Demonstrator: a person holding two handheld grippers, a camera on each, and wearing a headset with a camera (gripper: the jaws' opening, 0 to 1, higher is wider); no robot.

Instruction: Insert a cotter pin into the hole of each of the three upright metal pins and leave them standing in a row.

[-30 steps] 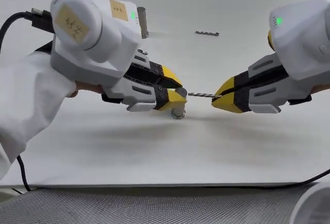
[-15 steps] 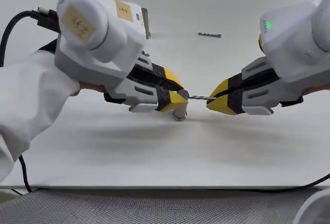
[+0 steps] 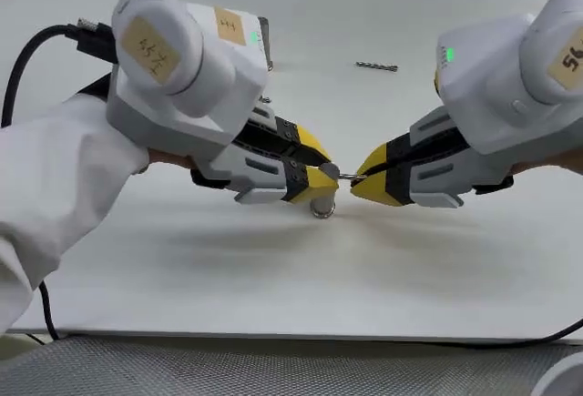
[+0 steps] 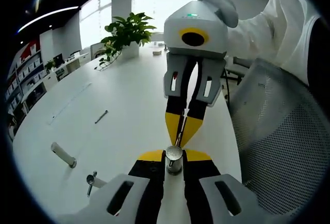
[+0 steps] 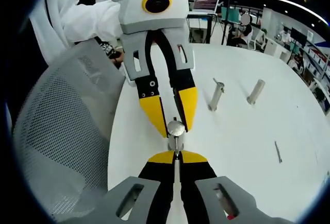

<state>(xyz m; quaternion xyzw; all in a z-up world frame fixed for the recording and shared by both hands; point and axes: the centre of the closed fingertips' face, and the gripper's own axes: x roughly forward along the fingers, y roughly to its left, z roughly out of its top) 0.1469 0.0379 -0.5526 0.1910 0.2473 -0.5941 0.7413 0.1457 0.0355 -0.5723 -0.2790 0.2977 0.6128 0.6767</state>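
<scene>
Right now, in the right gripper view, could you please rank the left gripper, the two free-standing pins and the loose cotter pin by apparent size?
1. left gripper, largest, being nearest the camera.
2. inner standing pin and outer standing pin: alike, so unranked.
3. loose cotter pin, smallest.

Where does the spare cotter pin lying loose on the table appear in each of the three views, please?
Head view: the spare cotter pin lies upper centre-right, on the bare table.
Left gripper view: left of centre, on the table.
Right gripper view: far right, on the table.
Shared landmark: the clamped metal pin, near the middle of each view.
</scene>
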